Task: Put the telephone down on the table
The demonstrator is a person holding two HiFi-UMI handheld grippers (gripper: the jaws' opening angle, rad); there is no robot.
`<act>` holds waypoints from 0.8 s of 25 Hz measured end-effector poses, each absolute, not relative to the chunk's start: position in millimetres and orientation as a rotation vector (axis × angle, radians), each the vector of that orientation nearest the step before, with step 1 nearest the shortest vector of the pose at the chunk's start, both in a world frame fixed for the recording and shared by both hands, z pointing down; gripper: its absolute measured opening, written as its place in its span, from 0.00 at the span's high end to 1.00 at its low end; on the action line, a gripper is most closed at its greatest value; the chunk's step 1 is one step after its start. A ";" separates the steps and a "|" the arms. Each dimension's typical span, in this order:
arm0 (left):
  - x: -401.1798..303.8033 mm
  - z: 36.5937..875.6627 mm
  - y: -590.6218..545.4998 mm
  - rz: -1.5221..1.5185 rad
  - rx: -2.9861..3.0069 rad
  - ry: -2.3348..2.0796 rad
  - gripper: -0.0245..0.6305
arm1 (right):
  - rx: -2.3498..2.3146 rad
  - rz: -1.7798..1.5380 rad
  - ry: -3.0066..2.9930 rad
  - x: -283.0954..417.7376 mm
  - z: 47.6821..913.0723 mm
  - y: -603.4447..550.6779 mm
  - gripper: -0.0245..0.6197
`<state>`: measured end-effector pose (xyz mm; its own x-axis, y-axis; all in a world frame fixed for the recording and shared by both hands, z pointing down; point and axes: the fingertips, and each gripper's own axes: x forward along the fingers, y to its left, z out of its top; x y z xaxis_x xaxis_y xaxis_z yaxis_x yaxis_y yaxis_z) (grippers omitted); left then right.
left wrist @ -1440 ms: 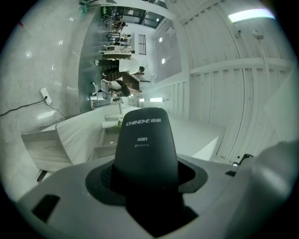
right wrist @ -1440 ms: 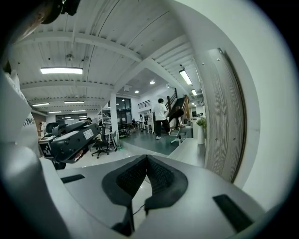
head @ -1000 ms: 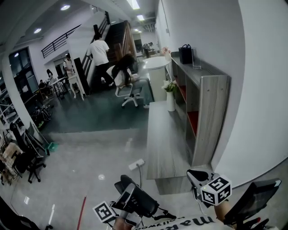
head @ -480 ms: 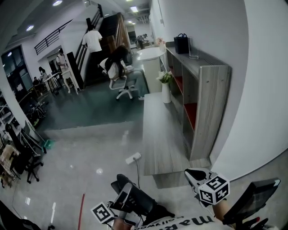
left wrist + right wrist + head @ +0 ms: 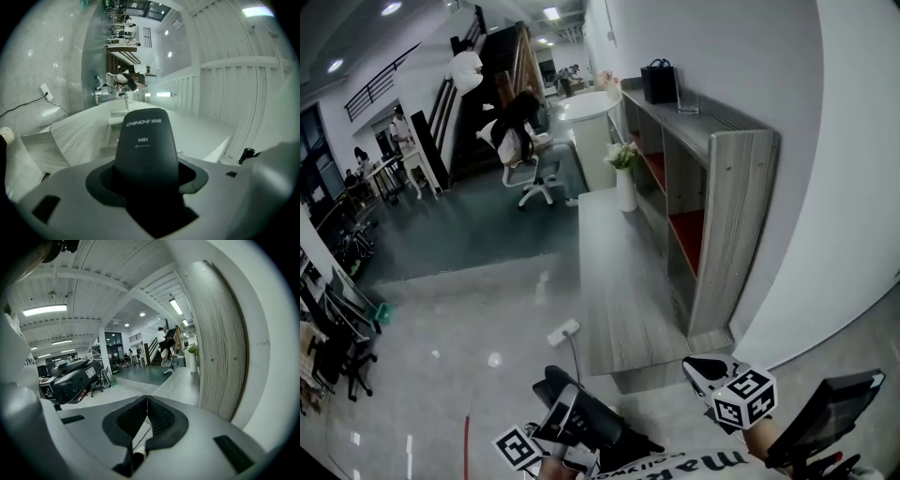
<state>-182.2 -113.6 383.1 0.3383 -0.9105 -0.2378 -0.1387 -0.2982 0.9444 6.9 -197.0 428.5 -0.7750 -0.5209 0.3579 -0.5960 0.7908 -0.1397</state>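
Gripping the black telephone (image 5: 146, 140) between its jaws, the left gripper (image 5: 146, 180) holds it in the air, short of the long grey table (image 5: 619, 309); the right gripper (image 5: 146, 413), jaws pressed together, holds nothing.

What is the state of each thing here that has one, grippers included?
telephone: held in the air, not yet on the table.
left gripper: shut on the telephone.
right gripper: shut, nothing between its jaws.
vase: upright on the table, holding flowers.
bag: upright on top of the shelf.
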 end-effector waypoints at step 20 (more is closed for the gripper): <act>-238.6 371.7 -239.5 -0.949 1.755 -0.805 0.54 | 1.032 0.399 -2.615 -50.9 428.4 -289.2 0.95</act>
<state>-238.6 -239.5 371.7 0.4817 -0.8415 -0.2446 -0.1035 -0.3318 0.9377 -50.9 -289.2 428.4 -0.6965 -0.6126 0.3736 -0.6962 0.7030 -0.1452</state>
